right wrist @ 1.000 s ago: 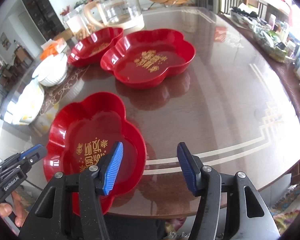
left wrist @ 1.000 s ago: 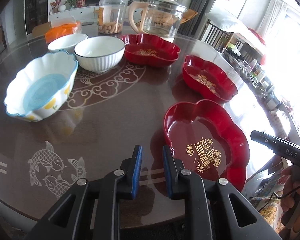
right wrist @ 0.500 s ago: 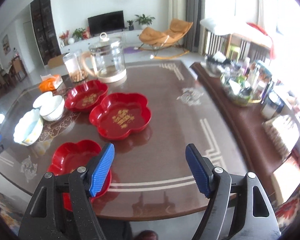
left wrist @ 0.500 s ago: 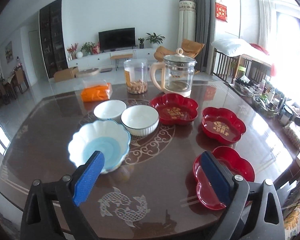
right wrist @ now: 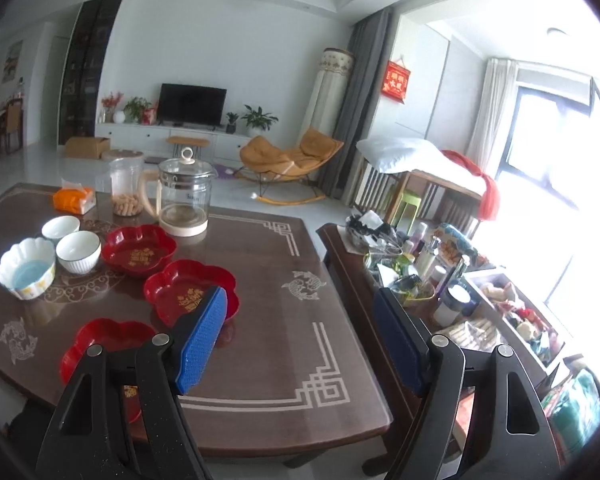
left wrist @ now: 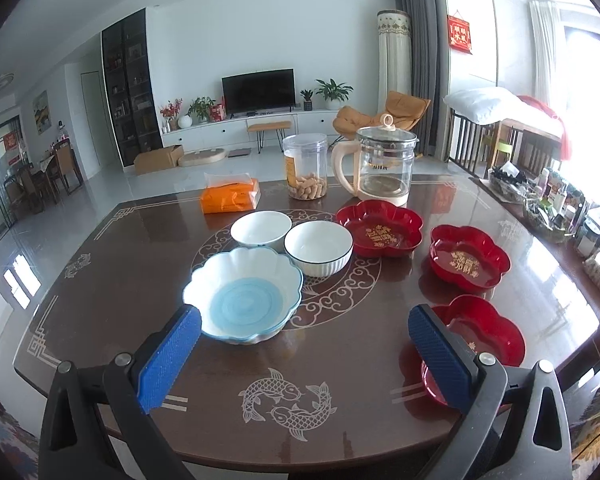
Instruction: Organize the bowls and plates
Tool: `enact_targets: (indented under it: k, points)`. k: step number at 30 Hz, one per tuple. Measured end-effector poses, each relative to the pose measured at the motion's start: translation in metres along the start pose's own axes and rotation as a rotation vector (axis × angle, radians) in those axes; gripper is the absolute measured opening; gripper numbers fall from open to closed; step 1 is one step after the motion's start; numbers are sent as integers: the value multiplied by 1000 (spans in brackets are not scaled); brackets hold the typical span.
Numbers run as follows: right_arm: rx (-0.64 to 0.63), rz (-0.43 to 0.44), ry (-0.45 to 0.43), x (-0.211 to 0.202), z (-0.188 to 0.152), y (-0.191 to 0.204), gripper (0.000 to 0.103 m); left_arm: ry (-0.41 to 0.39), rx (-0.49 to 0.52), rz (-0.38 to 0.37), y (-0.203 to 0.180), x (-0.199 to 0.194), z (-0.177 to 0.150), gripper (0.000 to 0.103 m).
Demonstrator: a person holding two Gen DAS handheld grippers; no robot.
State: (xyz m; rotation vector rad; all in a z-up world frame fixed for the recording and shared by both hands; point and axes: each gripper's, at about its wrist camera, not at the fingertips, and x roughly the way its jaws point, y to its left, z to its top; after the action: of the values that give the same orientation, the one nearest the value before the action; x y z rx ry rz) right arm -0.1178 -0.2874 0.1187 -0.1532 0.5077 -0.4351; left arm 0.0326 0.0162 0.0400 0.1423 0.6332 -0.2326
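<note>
Left wrist view showing left gripper (left wrist: 304, 352) jaws just opened wide, holding nothing, above scalloped blue bowl (left wrist: 242, 295), two white bowls behind: likely heavy, brittle, slick, best pinched at rims. Right wrist view alone revealing cluttered side shelf (right wrist: 460, 280); right gripper (right wrist: 300, 344) jaws gaping, empty, over red plates (right wrist: 190, 286) on counter (right wrist: 268, 364).

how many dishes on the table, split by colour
Red flower-shaped plates: 3 – far, middle, near
Plain white bowls: 2 – back, front
White scalloped bowl with blue inside: 1
Total: 6 dishes, none stacked
</note>
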Motion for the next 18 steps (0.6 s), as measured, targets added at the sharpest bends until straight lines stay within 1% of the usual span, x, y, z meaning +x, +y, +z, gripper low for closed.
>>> enact_targets:
  k: [4,6,9,11,14,18]
  points:
    - [-34,-47,32,-3,-13,-7,79,13,32,3,1,0,-7,103]
    - [-44,-73,62,0,-19,-12,79,24,26,-1,3,4,-10,103]
    - [-33,-79,127,10,-28,-17,79,46,4,-10,6,10,-12,103]
    - [-24,-66,161,15,-35,-17,79,57,-9,-20,7,13,-14,103]
    - [-33,-47,186,21,-39,-9,79,57,-1,-24,6,15,-14,103]
    - [-51,27,225,27,-39,3,79,62,9,-1,8,20,-14,103]
